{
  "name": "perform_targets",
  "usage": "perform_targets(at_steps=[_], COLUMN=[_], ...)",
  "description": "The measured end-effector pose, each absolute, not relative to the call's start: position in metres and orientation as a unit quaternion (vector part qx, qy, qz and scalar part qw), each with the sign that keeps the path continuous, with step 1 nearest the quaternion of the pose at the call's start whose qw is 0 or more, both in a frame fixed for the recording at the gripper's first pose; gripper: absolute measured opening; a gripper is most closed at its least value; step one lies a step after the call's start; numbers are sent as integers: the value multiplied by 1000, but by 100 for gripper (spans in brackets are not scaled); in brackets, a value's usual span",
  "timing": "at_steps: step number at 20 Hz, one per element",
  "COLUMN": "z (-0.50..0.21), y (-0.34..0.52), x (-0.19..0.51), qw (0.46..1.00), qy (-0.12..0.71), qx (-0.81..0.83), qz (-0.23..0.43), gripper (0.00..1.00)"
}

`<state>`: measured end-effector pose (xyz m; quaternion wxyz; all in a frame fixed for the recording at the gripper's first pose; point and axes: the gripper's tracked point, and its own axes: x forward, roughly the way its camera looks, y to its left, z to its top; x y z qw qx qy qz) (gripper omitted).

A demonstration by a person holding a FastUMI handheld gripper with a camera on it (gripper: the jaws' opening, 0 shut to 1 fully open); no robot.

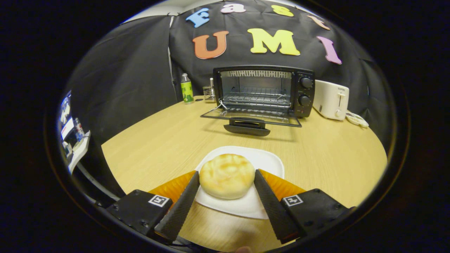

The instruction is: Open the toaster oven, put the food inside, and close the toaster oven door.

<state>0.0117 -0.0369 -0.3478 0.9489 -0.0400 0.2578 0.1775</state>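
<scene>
A round golden bun (226,180) rests on a white plate (267,161) on the wooden table, between my two fingers. My gripper (226,172) has closed in on the bun, and both fingers touch its sides. Beyond the plate stands the black toaster oven (263,89). Its glass door (251,117) is folded down flat toward me, with the handle (247,127) at the near edge. The wire rack (256,99) inside is bare.
A white toaster (331,99) with its cord stands right of the oven. A green bottle (186,88) and a small wire holder (209,92) stand to its left. The round table (158,140) drops off at the left, where some clutter lies lower down.
</scene>
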Motion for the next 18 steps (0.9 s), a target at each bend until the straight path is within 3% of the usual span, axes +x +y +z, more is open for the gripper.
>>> perform_targets(at_steps=[7,18], z=[-327,-266], y=[-35,-42], x=[14,39], qw=[956,969], qy=[219,184], qx=[-52,11], qz=[189,167], gripper=[66,54])
